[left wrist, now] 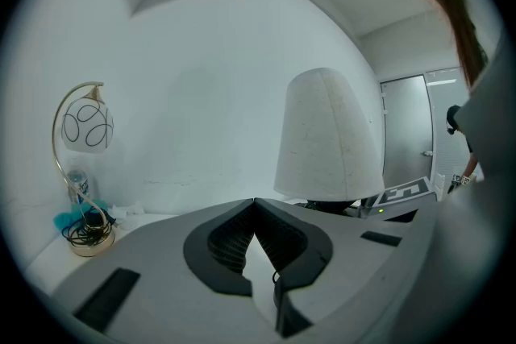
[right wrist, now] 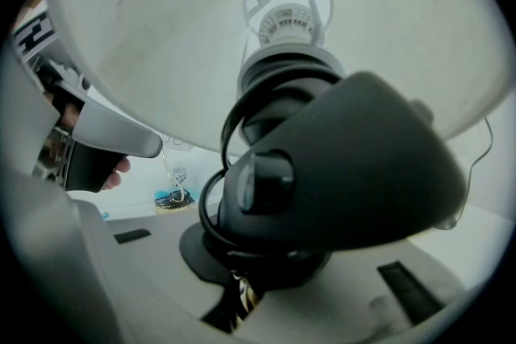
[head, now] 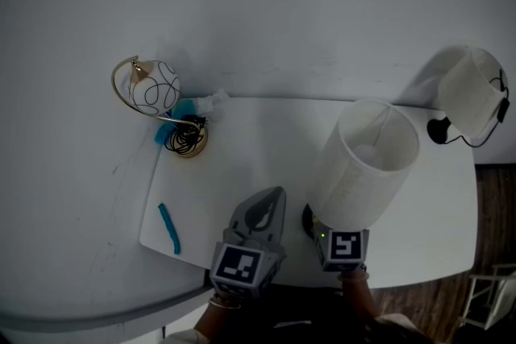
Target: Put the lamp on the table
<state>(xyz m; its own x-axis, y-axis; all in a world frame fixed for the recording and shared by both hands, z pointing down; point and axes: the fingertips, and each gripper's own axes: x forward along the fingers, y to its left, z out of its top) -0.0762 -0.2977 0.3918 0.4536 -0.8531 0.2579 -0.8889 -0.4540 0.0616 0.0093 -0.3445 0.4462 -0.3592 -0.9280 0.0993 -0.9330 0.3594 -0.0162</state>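
The white tabletop [head: 266,141] stands against a plain white wall [head: 282,4]. A grey door [left wrist: 403,133] is far to the right of my left hand-held gripper [head: 272,201], whose jaws are closed together with nothing between them. Ahead of it to the left stands a small globe lamp [head: 153,89], and a blue strip [head: 168,228] lies just to its left. My right hand-held gripper [head: 321,231] clamps the dark base of the lamp [head: 367,169]. Its white drum shade rises just above this gripper, over the near part of the tabletop.
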